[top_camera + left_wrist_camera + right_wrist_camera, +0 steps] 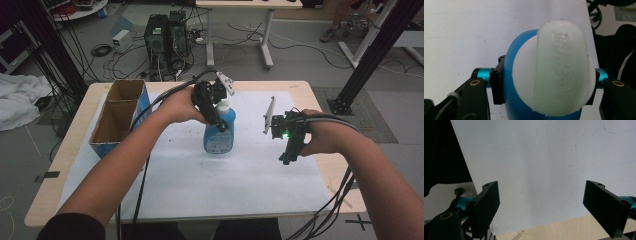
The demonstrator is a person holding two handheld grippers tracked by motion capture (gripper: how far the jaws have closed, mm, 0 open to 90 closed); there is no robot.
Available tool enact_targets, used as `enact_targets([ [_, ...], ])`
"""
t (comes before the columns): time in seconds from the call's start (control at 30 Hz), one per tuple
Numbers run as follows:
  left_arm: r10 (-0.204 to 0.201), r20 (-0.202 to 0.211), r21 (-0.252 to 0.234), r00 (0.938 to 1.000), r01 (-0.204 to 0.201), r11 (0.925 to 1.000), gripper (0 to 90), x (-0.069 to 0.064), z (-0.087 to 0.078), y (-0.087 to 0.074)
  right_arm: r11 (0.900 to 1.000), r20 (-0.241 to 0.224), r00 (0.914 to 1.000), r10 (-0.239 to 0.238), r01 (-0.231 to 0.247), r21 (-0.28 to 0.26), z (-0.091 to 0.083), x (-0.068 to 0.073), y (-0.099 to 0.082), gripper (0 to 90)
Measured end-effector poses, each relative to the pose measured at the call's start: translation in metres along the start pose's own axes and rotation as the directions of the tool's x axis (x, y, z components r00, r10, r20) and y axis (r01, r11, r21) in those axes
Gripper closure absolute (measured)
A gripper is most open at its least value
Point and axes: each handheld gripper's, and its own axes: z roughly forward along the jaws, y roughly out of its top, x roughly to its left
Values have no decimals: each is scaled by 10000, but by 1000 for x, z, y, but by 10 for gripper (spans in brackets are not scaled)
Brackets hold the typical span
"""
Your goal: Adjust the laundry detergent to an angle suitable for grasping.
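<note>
A blue bottle (220, 132) with a white cap (223, 105) stands upright near the middle of the white sheet (235, 180). My left gripper (218, 120) comes down on it from above and is shut on it just below the cap. In the left gripper view the white cap (556, 72) and blue shoulder (511, 85) sit between my two black pads (497, 82). To the right of the bottle my right gripper (289, 156) points down over the sheet, open, with nothing between its fingers (486, 202).
An open cardboard box (120, 116) with blue sides stands at the table's left. The wooden table edge (327, 165) lies right of the sheet. Cables trail from both grippers toward the near edge. Computer towers (165, 35) and a desk stand on the floor beyond.
</note>
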Motion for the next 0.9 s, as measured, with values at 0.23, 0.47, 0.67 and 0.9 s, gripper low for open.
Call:
enact_targets([
  [0.23, 206, 366, -260, 9991, -196, 9995, 381, -1, -2, -7, 10000, -26, 10000, 76, -76, 46, -1, 1, -2, 131],
  [0.47, 1011, 683, -385, 9925, -987, 9944, 382, -7, -1, -13, 10000, -32, 10000, -78, 78, 39, 1, -1, 2, 131],
  [0.67, 1444, 1041, -290, 9840, -1421, 9894, 381, -12, 3, -16, 9999, -53, 10000, 23, -22, 123, 1, 1, 5, 131],
  [0.9, 2337, 1454, -330, 9614, -2314, 9723, 382, -18, 10, -22, 9999, -61, 10000, -10, 11, 133, 2, 1, 6, 131],
])
